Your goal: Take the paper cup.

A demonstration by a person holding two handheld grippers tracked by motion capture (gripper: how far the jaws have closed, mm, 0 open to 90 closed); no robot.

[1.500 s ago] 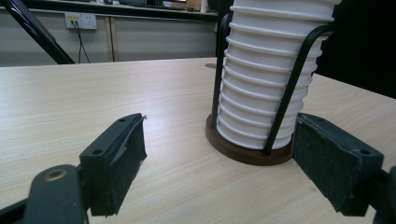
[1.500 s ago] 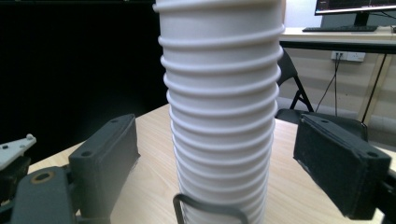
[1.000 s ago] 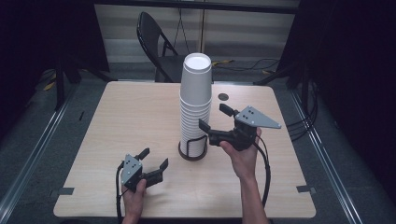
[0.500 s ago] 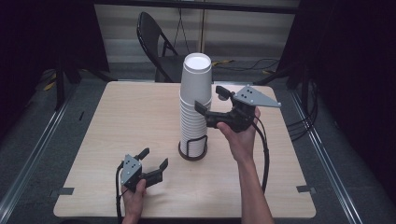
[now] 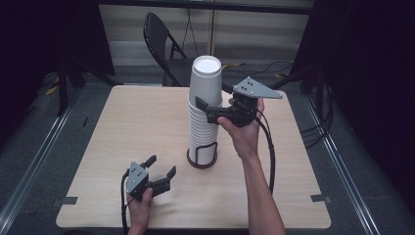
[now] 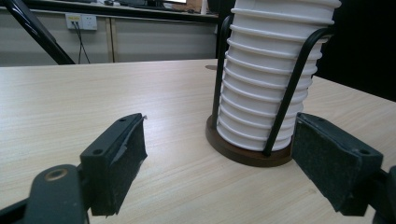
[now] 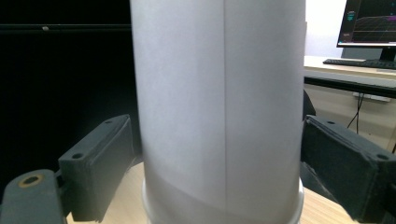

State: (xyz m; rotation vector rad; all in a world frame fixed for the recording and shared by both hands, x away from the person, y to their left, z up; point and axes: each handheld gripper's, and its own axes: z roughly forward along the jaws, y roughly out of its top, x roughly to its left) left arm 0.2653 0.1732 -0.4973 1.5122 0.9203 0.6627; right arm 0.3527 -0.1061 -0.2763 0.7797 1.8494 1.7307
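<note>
The top cup (image 5: 206, 81) of the stack in the holder (image 5: 202, 154), mid-tabletop, was straddled by the released right gripper (image 5: 211, 105); a level, gentle squeeze was advised, the left gripper (image 5: 161, 172) kept unclenched near the front edge

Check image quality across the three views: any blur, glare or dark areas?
High view: table evenly lit, surroundings near black, sharp enough. Left gripper view: cup stack and wire holder crisp, jaws slightly soft. Right gripper view: top cup very close and a bit soft, left background black, lit monitor at upper right, no glare.
</note>
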